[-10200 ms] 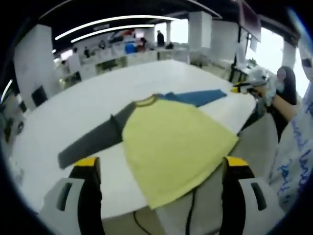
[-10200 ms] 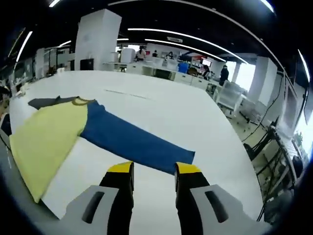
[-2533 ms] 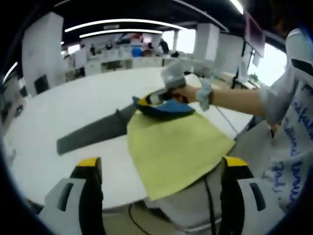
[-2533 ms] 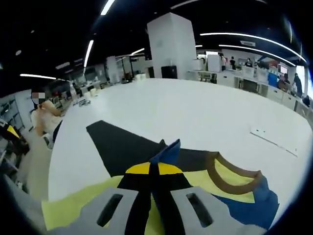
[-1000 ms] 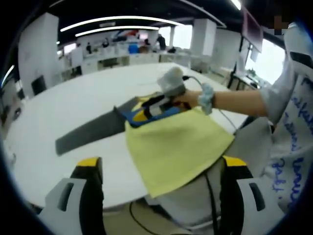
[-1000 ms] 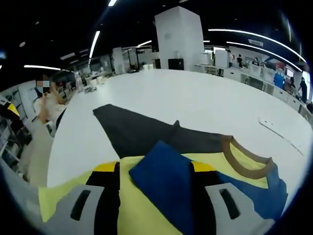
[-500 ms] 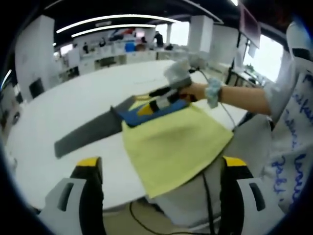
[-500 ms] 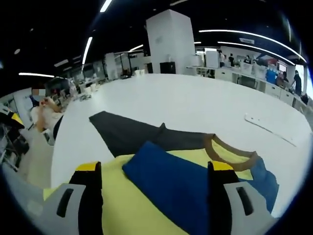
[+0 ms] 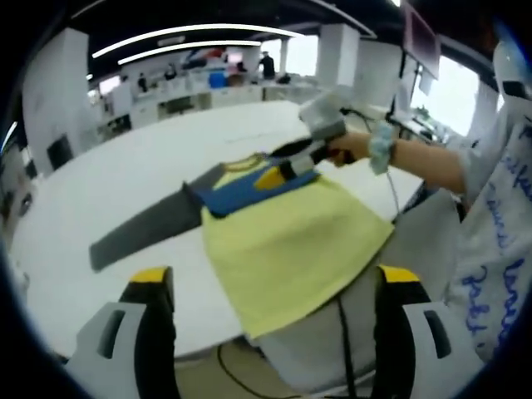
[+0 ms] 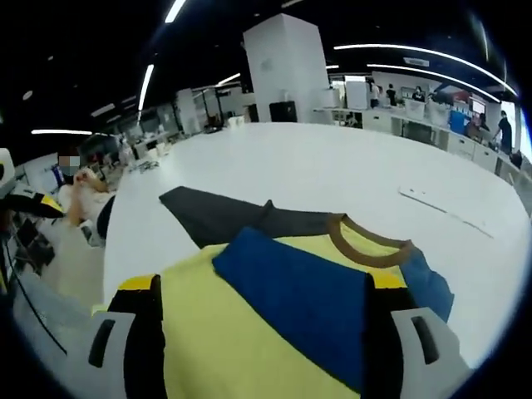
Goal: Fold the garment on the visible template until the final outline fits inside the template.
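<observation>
Grey sleeve (image 9: 141, 233) lies stretched out flat on the white worktop (image 9: 100, 183), not folded yet. Yellow shirt body (image 9: 287, 241) sits at the worktop's near edge, hem hanging over it. Blue sleeve (image 10: 303, 303) is laid across the chest. Left tongs (image 9: 270, 312) wide, empty, hanging short of the worktop. Right tongs (image 10: 262, 341) wide, holding nothing, above the blue sleeve. Step, by my read: first sleeve fold done. Next: left tongs pinch the grey cuff, carry it across. No template outline that I can make out.
</observation>
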Available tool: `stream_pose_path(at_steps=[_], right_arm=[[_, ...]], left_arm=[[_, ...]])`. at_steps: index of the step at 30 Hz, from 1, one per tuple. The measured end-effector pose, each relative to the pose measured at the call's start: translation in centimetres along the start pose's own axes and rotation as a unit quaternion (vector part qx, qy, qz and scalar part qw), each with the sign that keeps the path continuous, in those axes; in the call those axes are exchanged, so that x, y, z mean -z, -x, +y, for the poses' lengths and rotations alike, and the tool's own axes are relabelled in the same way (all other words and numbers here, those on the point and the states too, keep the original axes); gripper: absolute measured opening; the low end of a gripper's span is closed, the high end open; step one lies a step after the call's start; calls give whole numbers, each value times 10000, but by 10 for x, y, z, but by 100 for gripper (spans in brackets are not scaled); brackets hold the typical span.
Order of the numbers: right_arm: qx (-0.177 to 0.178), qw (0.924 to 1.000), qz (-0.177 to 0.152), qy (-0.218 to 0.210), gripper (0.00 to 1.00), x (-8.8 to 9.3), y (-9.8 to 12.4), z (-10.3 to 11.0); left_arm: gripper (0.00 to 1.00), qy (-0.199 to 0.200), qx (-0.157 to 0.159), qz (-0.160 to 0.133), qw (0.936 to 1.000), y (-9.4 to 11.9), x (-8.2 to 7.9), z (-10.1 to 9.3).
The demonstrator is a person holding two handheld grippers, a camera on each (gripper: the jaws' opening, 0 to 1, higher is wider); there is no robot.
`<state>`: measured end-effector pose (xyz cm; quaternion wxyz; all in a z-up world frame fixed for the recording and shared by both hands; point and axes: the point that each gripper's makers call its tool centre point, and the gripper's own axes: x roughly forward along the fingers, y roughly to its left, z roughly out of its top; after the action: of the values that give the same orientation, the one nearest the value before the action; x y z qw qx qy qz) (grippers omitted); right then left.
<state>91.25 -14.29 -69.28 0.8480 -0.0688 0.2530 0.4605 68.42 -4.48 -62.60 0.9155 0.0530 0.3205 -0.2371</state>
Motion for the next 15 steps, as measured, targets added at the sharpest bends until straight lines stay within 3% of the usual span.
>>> stream_pose_path(at_steps=[4, 10, 15], right_arm=[[12, 10000, -47, -48, 100, -2, 10, -1], [60, 9999, 13, -135, 100, 10, 25, -2], [286, 9991, -264, 137, 100, 5, 47, 0]], left_arm=[[96, -17, -35, 3, 10000, 0, -1, 0], [95, -70, -47, -47, 10000, 4, -6, -4], [95, -80, -67, -68, 9999, 8, -5, -7]])
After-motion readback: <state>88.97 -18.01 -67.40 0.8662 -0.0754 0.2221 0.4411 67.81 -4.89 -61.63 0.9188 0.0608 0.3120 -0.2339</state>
